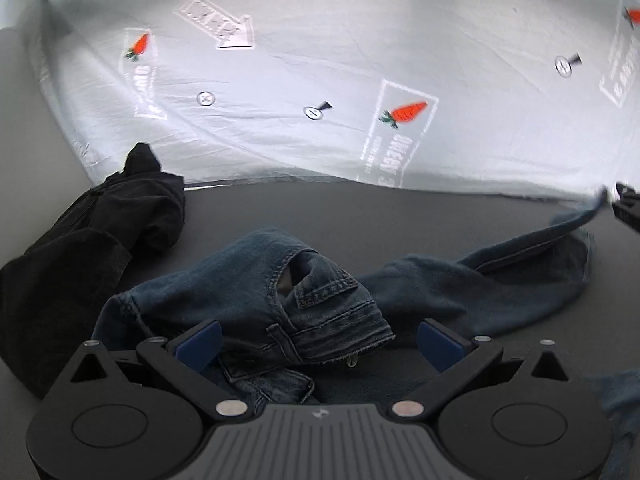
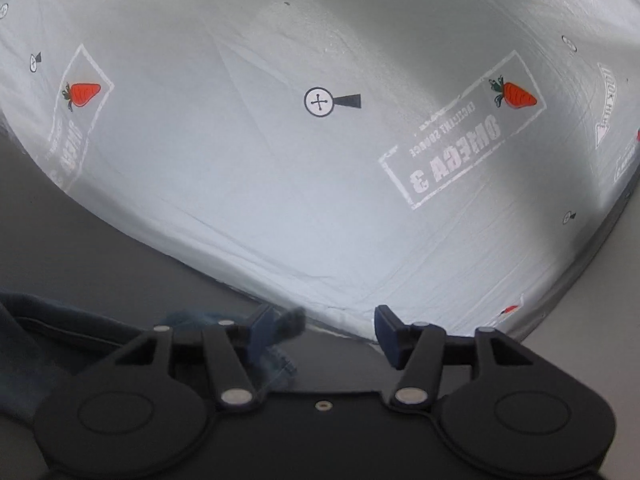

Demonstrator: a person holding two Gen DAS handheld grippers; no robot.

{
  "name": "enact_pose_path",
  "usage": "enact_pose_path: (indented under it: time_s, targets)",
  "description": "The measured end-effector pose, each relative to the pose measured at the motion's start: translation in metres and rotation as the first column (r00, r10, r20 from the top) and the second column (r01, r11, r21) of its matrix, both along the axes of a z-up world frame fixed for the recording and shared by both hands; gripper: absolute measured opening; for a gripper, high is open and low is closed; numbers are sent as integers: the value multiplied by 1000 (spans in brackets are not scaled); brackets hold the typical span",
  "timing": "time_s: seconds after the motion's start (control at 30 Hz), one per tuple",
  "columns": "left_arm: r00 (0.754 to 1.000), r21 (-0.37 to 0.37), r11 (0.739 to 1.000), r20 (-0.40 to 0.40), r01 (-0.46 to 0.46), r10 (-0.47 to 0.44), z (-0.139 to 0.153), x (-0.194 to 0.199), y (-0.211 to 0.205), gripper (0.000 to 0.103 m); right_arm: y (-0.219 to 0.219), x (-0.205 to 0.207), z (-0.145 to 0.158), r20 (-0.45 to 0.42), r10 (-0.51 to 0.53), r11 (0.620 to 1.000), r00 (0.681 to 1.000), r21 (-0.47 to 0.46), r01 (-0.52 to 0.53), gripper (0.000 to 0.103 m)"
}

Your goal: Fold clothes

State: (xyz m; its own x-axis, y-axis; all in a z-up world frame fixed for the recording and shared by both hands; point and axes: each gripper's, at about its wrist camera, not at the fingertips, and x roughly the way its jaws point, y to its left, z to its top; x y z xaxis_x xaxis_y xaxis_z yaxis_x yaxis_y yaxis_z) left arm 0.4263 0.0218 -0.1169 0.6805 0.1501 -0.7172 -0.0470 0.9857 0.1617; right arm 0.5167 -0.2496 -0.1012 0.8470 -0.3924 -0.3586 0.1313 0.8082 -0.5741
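The dark surface has open room between the clothes and the edge of the white printed sheet behind; two garments lie on it — one pair of blue jeans in the middle, crumpled, and one black garment just left of it; the left gripper stands open over the jeans; the right gripper is open too, a denim end beside its left finger.

Staged recording setup rather than a lived-in room, dark grey bench, white backdrop sheet at twelve o'clock printed with carrot logos and crosshair markers
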Motion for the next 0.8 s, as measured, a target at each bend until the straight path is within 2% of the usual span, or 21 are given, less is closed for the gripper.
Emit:
enact_pose_path:
  time_s: [0.03,0.1,0.2,0.27,0.3,0.33,0.37,0.4,0.43,0.5,0.57,0.63,0.67,0.7,0.73,0.8]
  targets:
    - [999,51,998,-15,38,-37,-13,8,-6,103,0,-11,-7,-36,26,998,999,57,-24,65]
    - [994,167,980,-48,106,-99,-41,22,-19,103,-3,-35,-34,-92,56,994,994,104,-46,65]
    - [983,333,926,-103,177,-151,-84,38,-31,102,0,-76,-66,-213,53,994,976,108,-31,65]
    - [977,440,873,-123,212,-175,-105,42,-32,88,1,-103,-87,-291,52,991,955,129,-14,64]
    - [976,485,847,-116,219,-185,-109,41,-31,74,1,-113,-93,-319,46,990,947,142,0,63]
    - [975,505,834,-102,220,-196,-107,39,-27,66,0,-116,-94,-332,37,989,943,150,14,62]
    - [977,498,841,-79,211,-198,-101,38,-22,61,-1,-120,-96,-343,29,987,939,158,27,61]
    - [981,477,859,-48,188,-188,-91,36,-14,49,-2,-123,-97,-355,21,985,935,165,41,61]
    - [986,467,871,-11,154,-168,-80,33,-5,29,-3,-122,-94,-343,11,985,939,163,48,61]
    - [991,514,856,75,53,-106,-59,28,16,7,-5,-121,-88,-316,-9,985,949,158,62,61]
    - [985,562,823,171,-83,-17,-36,26,49,7,-11,-117,-77,-281,-22,983,960,170,73,61]
    - [966,556,799,230,-228,115,-17,31,99,8,-14,-116,-70,-254,-30,981,967,177,77,61]
    - [949,544,784,253,-300,187,-7,35,127,9,-17,-116,-68,-246,-33,981,969,179,79,61]
    - [927,523,768,256,-371,274,-1,38,155,12,-19,-116,-67,-238,-36,980,971,180,80,61]
    - [897,495,748,239,-441,371,3,41,182,22,-21,-117,-66,-237,-39,980,971,179,83,61]
    - [821,438,702,188,-562,539,11,42,233,35,-27,-119,-66,-243,-58,978,968,180,103,61]
